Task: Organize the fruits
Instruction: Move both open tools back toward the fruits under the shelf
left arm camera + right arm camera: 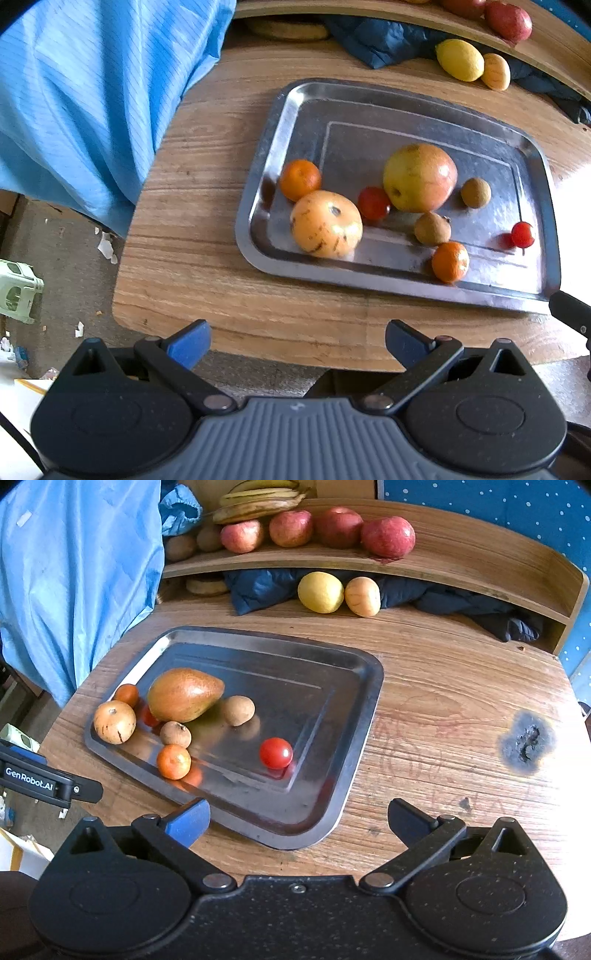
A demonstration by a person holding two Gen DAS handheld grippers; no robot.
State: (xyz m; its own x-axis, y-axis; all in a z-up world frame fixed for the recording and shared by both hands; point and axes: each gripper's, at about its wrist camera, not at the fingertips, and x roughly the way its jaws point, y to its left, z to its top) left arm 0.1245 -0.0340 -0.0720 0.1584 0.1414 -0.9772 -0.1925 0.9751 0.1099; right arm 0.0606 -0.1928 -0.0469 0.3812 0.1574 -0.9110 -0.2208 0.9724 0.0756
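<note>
A: Both the left gripper (297, 341) and right gripper (299, 821) are hanging with jaws spread wide, gripping nothing.

B: The cherry tomato (276, 753) is sitting alone on the steel tray (364, 701); it is probably soft-skinned, slippery and prone to rolling, so squeezing gently across its middle seems wise.

8 mixed fruits (184, 694) (mango largest) lie on steel tray (354, 716).

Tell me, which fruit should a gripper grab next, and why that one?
Probably the lone cherry tomato. Both the right gripper and the left gripper are open and empty, and that tomato sits apart from the other fruit on the metal tray, nearest the right gripper, so lowering onto it should bump nothing.
</note>
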